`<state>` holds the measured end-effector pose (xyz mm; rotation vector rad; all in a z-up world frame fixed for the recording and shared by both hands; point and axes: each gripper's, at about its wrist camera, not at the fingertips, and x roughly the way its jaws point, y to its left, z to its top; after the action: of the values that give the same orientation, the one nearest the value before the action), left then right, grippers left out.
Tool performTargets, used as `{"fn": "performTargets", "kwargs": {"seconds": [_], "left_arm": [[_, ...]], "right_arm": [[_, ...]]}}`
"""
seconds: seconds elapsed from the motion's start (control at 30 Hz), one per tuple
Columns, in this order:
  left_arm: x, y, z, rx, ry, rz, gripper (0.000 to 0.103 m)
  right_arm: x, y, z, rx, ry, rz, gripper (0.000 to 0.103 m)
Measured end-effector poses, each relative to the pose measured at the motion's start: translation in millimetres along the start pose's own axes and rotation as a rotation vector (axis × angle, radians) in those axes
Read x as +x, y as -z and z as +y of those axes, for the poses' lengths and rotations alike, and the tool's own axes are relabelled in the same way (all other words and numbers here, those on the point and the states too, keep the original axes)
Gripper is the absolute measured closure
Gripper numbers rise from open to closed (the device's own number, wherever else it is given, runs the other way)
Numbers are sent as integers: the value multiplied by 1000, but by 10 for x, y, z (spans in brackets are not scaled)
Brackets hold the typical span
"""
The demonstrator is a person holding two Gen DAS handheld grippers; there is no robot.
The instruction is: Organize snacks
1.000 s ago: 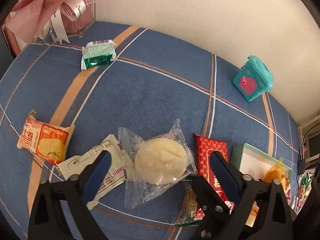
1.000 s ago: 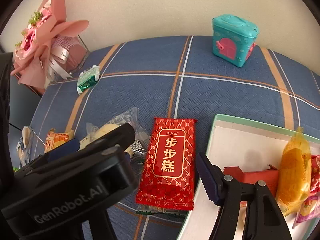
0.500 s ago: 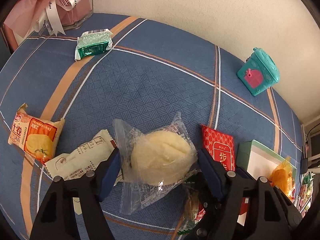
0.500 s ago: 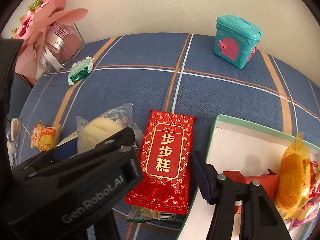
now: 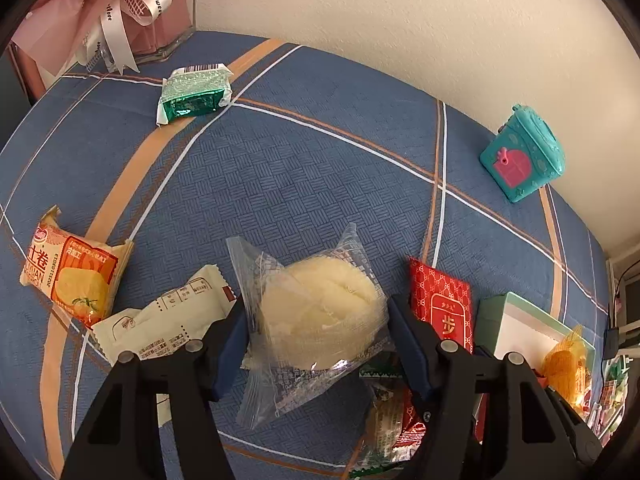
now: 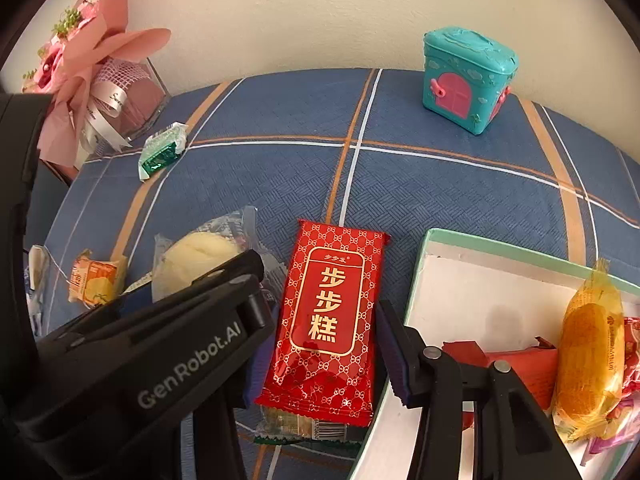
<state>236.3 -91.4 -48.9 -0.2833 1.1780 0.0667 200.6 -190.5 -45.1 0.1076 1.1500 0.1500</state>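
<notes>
My left gripper (image 5: pixel 316 340) is shut on a pale round cake in a clear wrapper (image 5: pixel 320 308), its blue pads pressing both sides; the cake also shows in the right wrist view (image 6: pixel 196 256). My right gripper (image 6: pixel 320 356) is open, its fingers on either side of a red snack pack with gold characters (image 6: pixel 328 312), which lies on the blue plaid cloth. The same red pack shows in the left wrist view (image 5: pixel 440 308). A mint-rimmed white box (image 6: pixel 496 248) at the right holds an orange-wrapped cake (image 6: pixel 588 360) and red packets.
An orange snack pack (image 5: pixel 72 276), a cream packet (image 5: pixel 160 320) and a green foil packet (image 5: pixel 196 94) lie on the cloth. A teal toy house (image 5: pixel 524 156) stands at the back right. A pink bouquet in a glass vase (image 5: pixel 132 4) stands back left. Another wrapped snack (image 6: pixel 304 428) lies under the red pack.
My left gripper closed on the wrapped cake and its wrapper now bunches up between the pads. My right gripper moved forward so its fingers flank the red pack.
</notes>
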Motion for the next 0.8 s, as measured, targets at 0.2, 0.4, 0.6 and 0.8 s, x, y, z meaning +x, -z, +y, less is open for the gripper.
{"fn": "performTargets", "kwargs": {"seconds": [0.2, 0.4, 0.6, 0.8], "left_arm": [[-93, -18, 60, -10, 2, -8, 37], [-187, -72, 93, -34, 25, -28, 37], [-379, -104, 100, -63, 49, -62, 38], [-659, -157, 67, -69, 72, -120, 38]], "right_arm": [[-26, -5, -60, 42, -43, 14, 53], [-115, -18, -77, 57, -79, 13, 56], [-264, -61, -76, 66, -122, -9, 56], [-497, -136, -68, 68, -123, -46, 56]]}}
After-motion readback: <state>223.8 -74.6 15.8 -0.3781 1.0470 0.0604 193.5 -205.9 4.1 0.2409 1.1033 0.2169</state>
